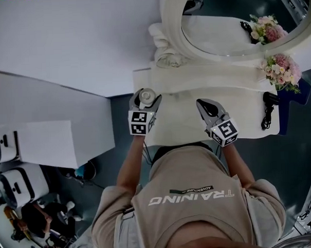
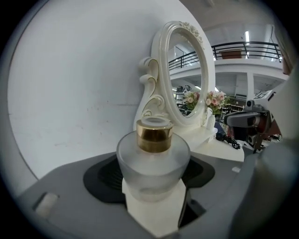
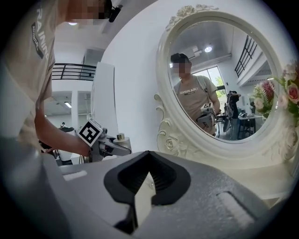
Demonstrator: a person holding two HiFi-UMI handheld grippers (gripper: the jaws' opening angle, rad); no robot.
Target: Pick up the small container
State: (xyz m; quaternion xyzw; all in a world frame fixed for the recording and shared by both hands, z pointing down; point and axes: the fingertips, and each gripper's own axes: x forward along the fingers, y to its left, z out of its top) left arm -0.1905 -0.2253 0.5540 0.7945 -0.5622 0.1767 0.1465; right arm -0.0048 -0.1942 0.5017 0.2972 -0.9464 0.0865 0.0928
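Observation:
The small container (image 2: 153, 161) is a frosted glass jar with a gold collar. It stands upright between the jaws of my left gripper (image 2: 154, 186), which is shut on its lower body. In the head view the left gripper (image 1: 145, 100) holds the container (image 1: 145, 96) at the left front edge of the white vanity table (image 1: 186, 117). My right gripper (image 1: 205, 106) hovers over the table's front right part, jaws together with nothing between them. In the right gripper view, the right gripper (image 3: 140, 198) looks toward the left gripper (image 3: 110, 147) and the container (image 3: 121, 137).
An oval white-framed mirror (image 1: 193, 47) stands at the back of the table, with pink flowers (image 1: 283, 69) at its right. A black hair dryer with cord (image 1: 268, 108) lies at the table's right end. A white wall (image 2: 70, 84) is to the left.

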